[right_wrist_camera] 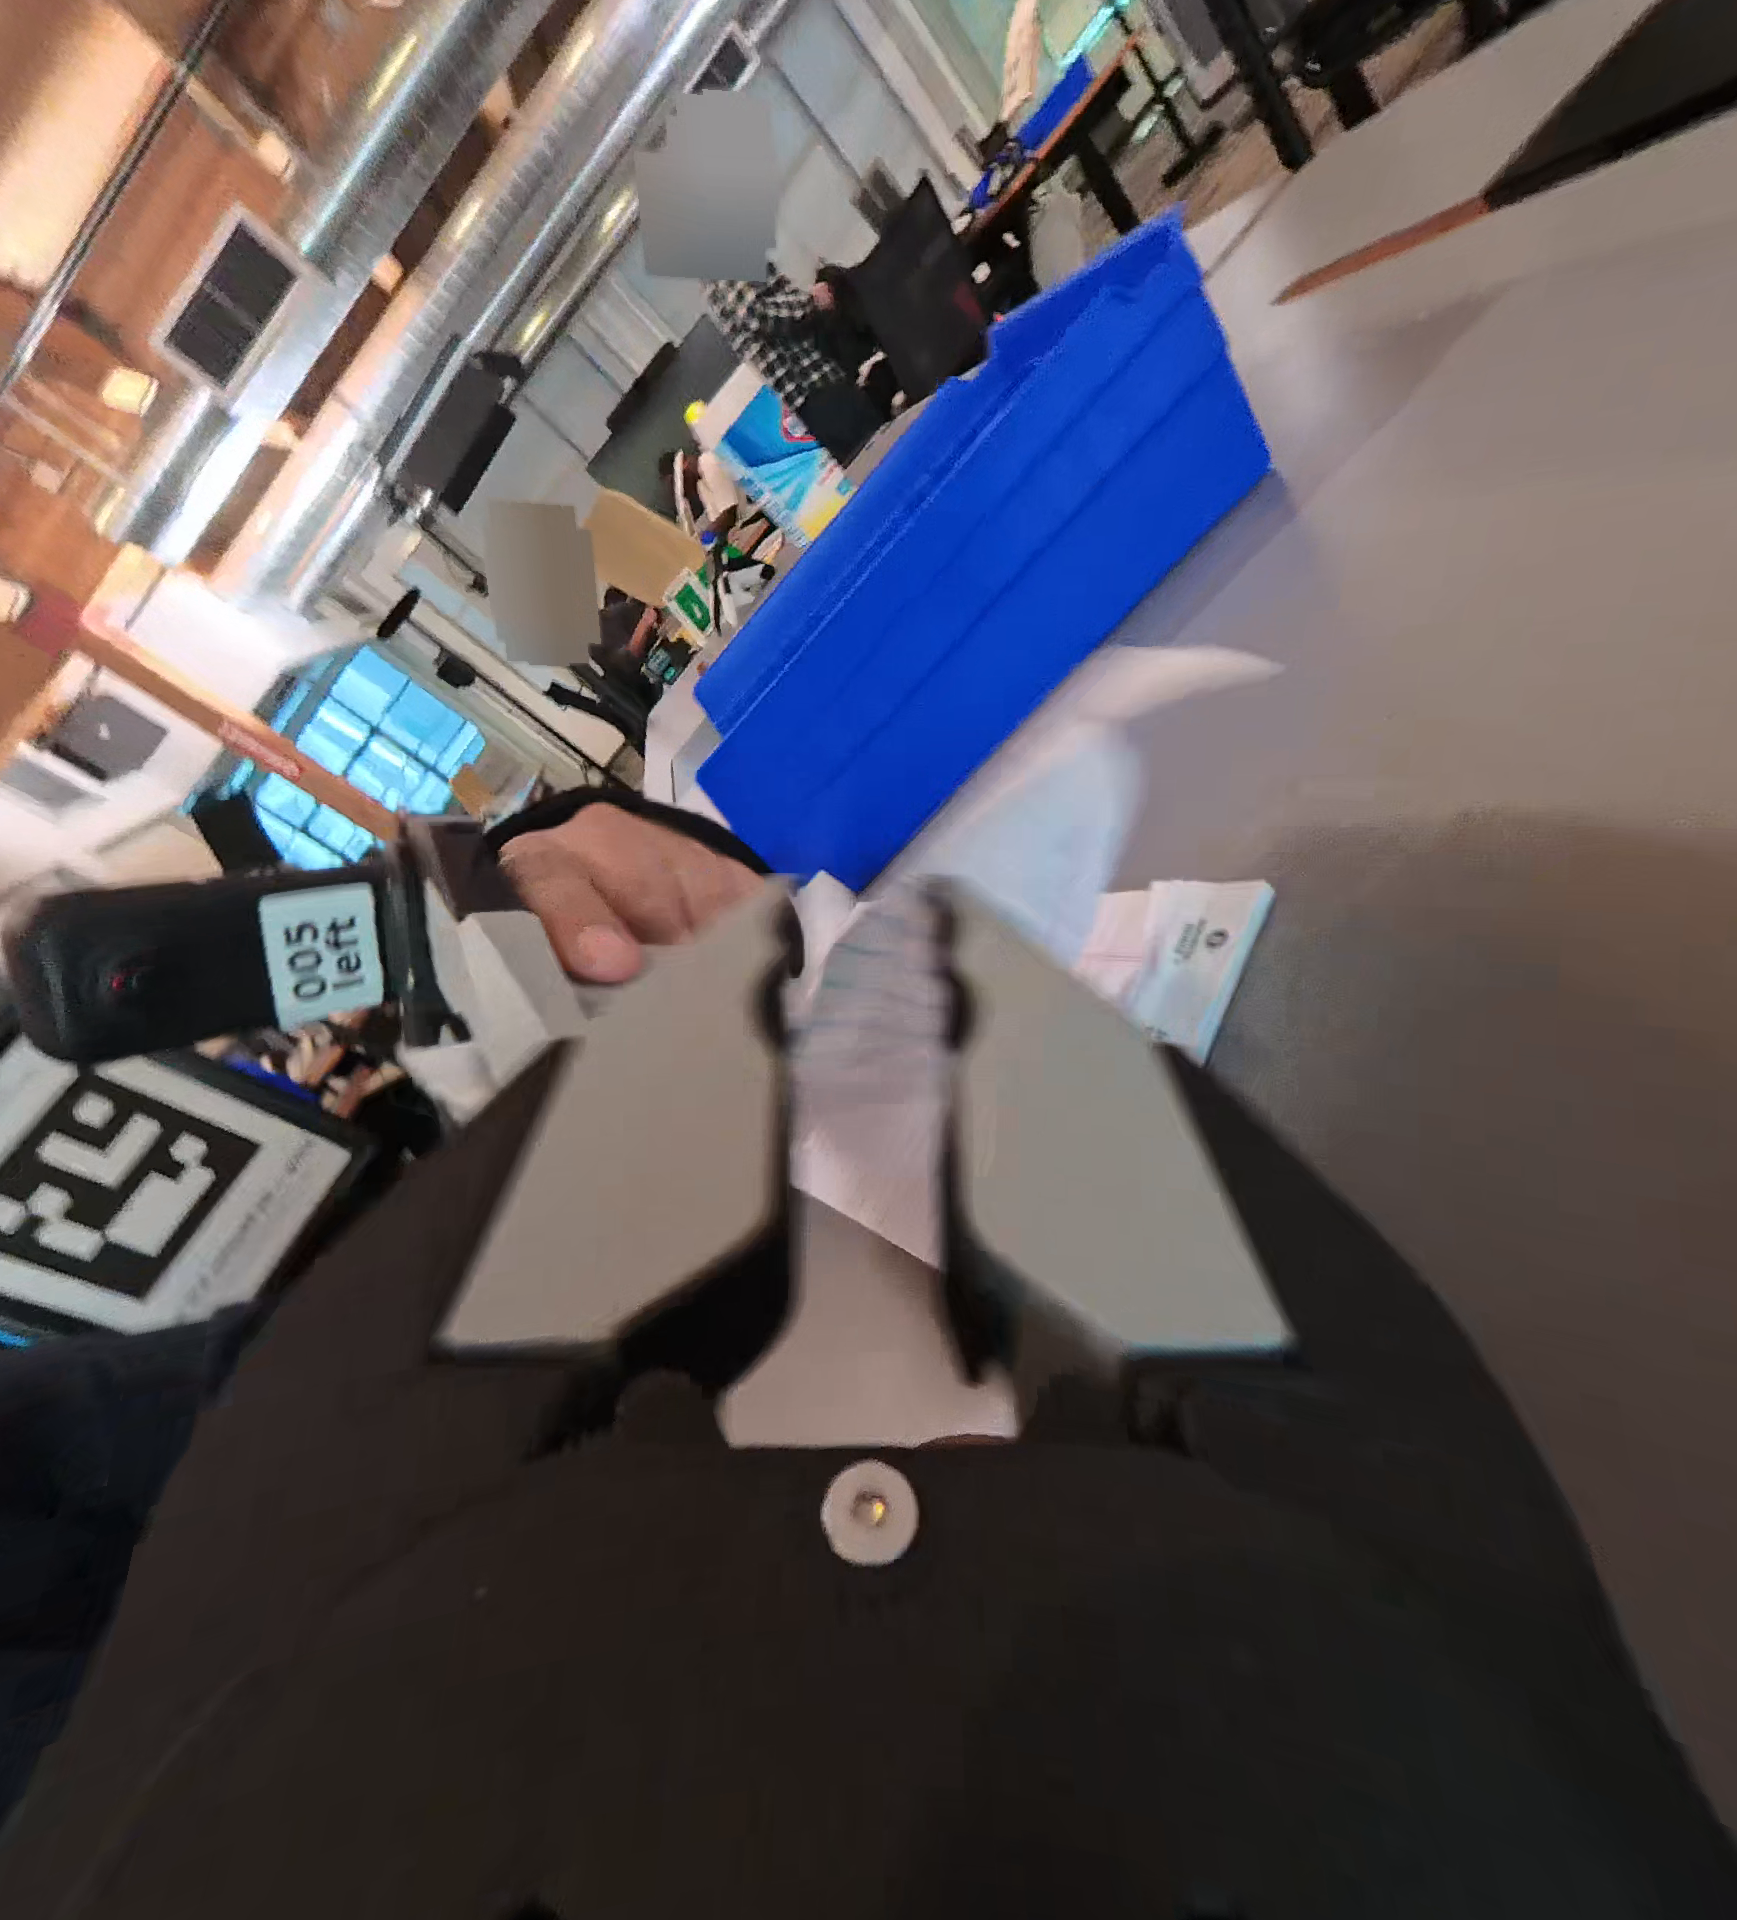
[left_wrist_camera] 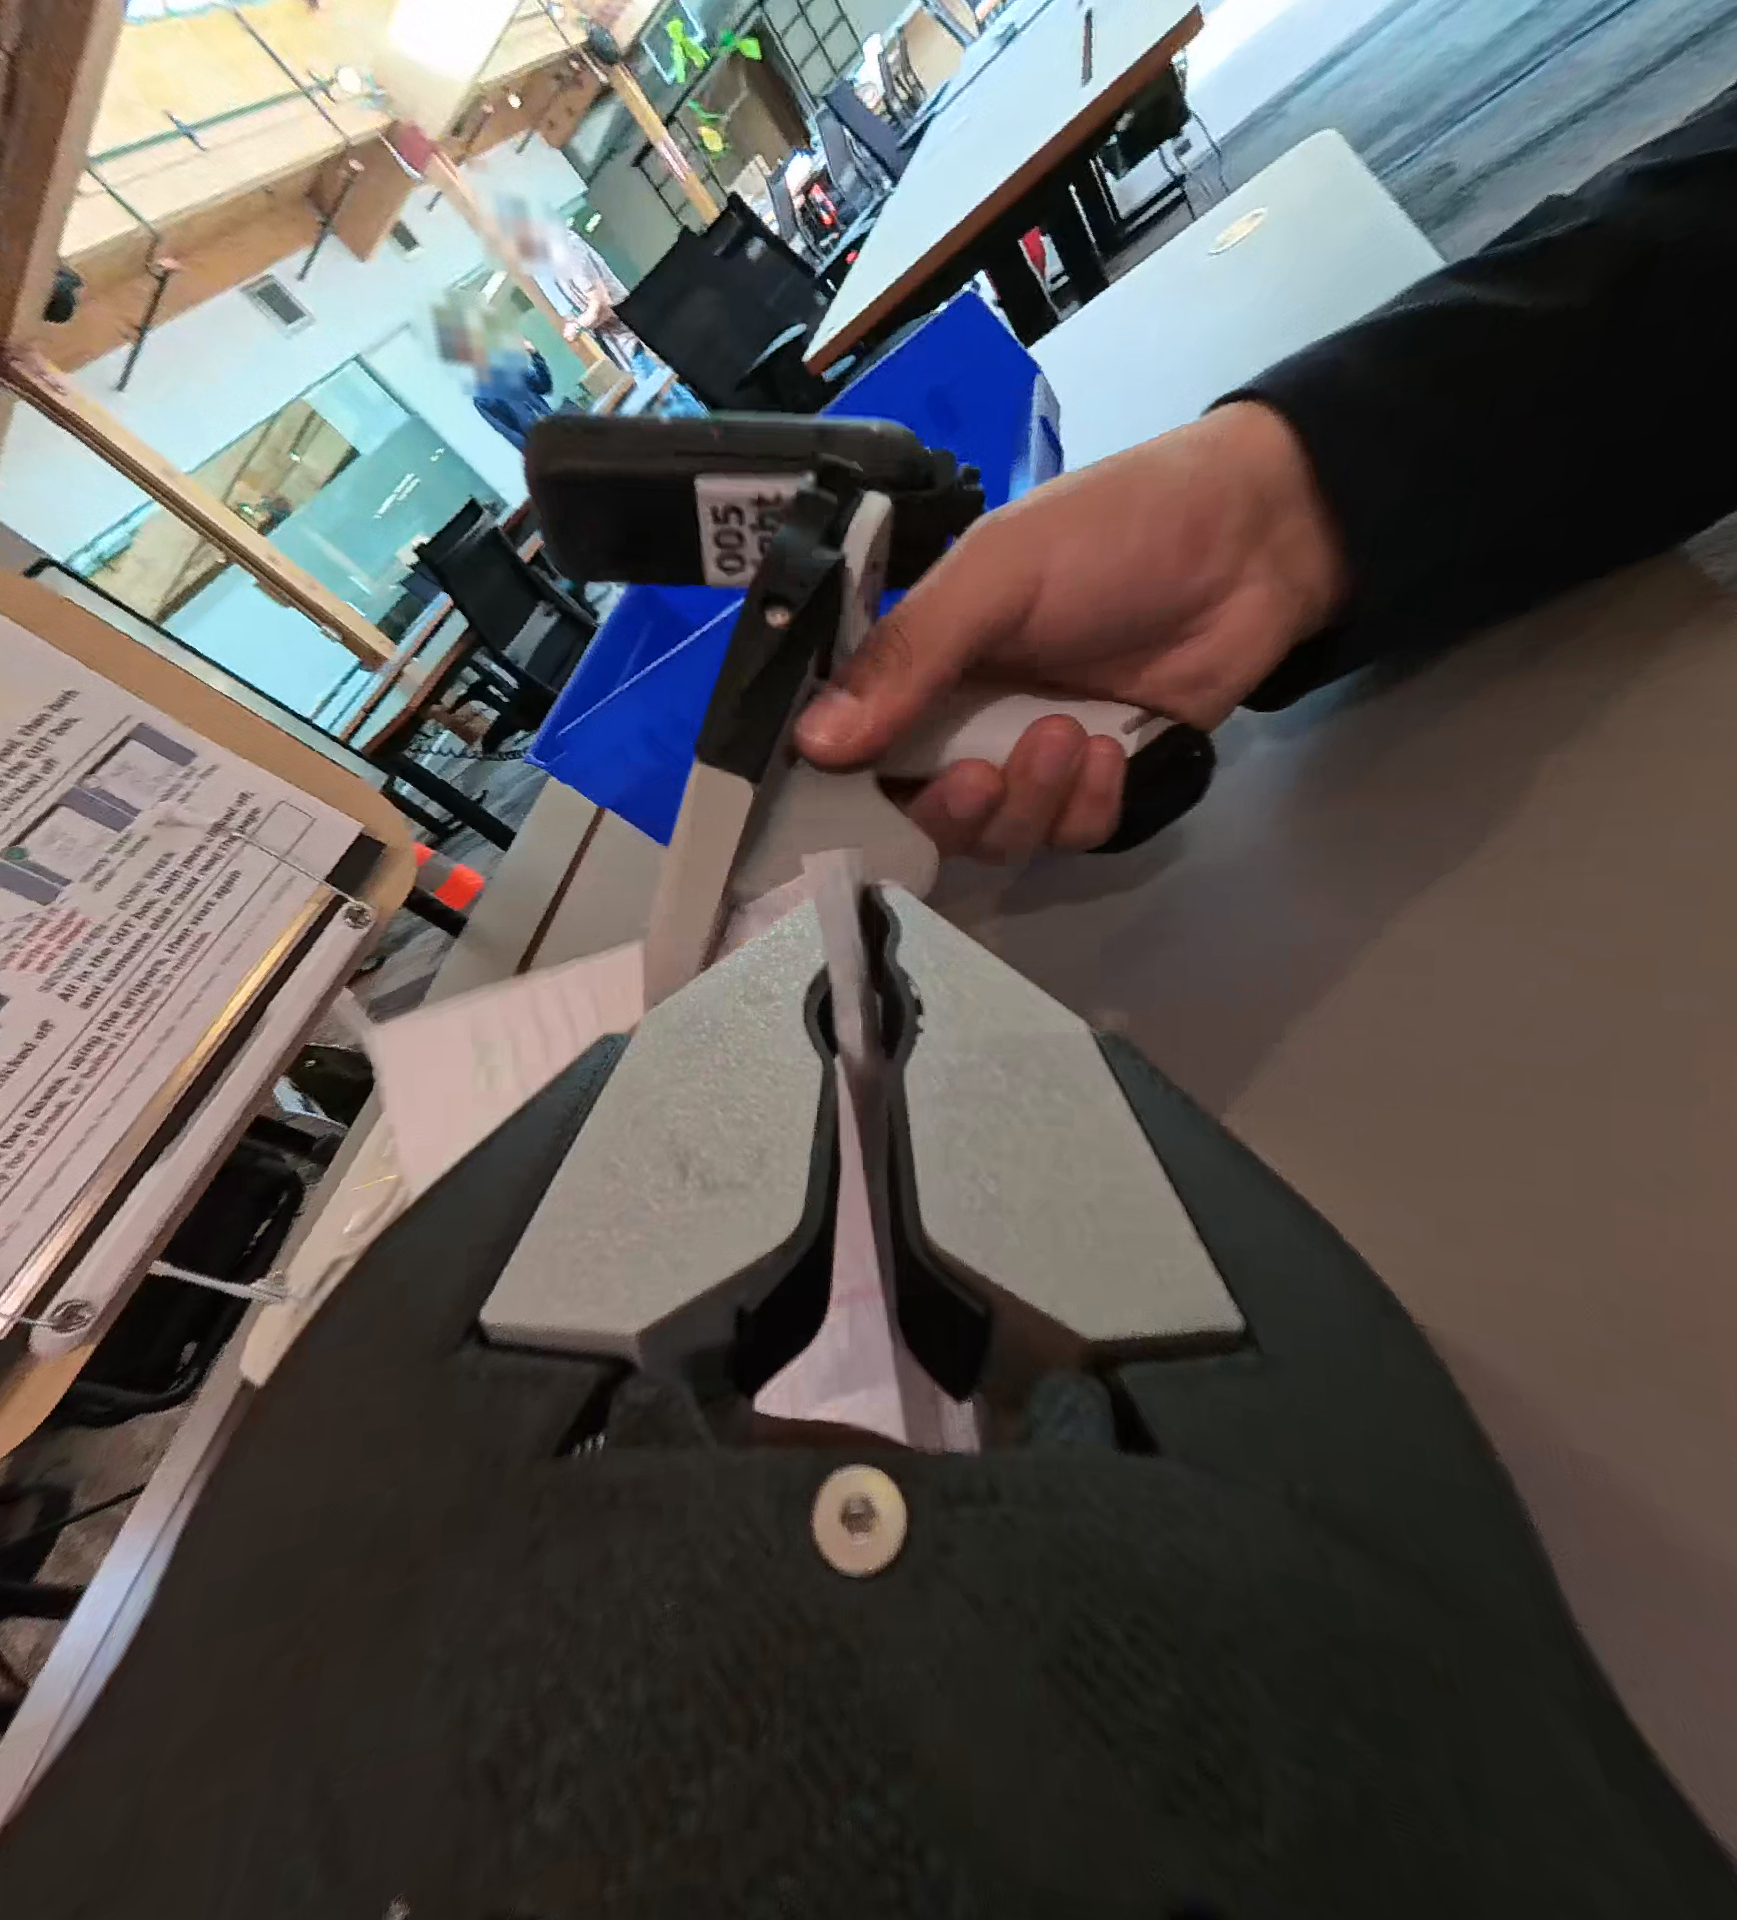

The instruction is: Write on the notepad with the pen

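My left gripper (left_wrist_camera: 869, 914) is shut on a thin white lined sheet (left_wrist_camera: 859, 1195) that stands on edge between its grey fingers; more of the paper (left_wrist_camera: 511, 1039) shows to the left. My right gripper (right_wrist_camera: 869, 914) holds the white notepad (right_wrist_camera: 874, 1049), whose blurred page edges fill the gap between its fingers. In the left wrist view the right gripper (left_wrist_camera: 781, 873), held by a hand (left_wrist_camera: 1103, 623), comes down onto the same paper just beyond my left fingertips. No pen shows in either view.
A blue bin (right_wrist_camera: 999, 582) stands on the grey table (right_wrist_camera: 1518, 727) beyond the grippers and also shows in the left wrist view (left_wrist_camera: 656, 707). A white booklet (right_wrist_camera: 1186, 956) lies to the right. A printed sheet on a stand (left_wrist_camera: 95, 987) is at left. A closed laptop (left_wrist_camera: 1290, 239) lies far right.
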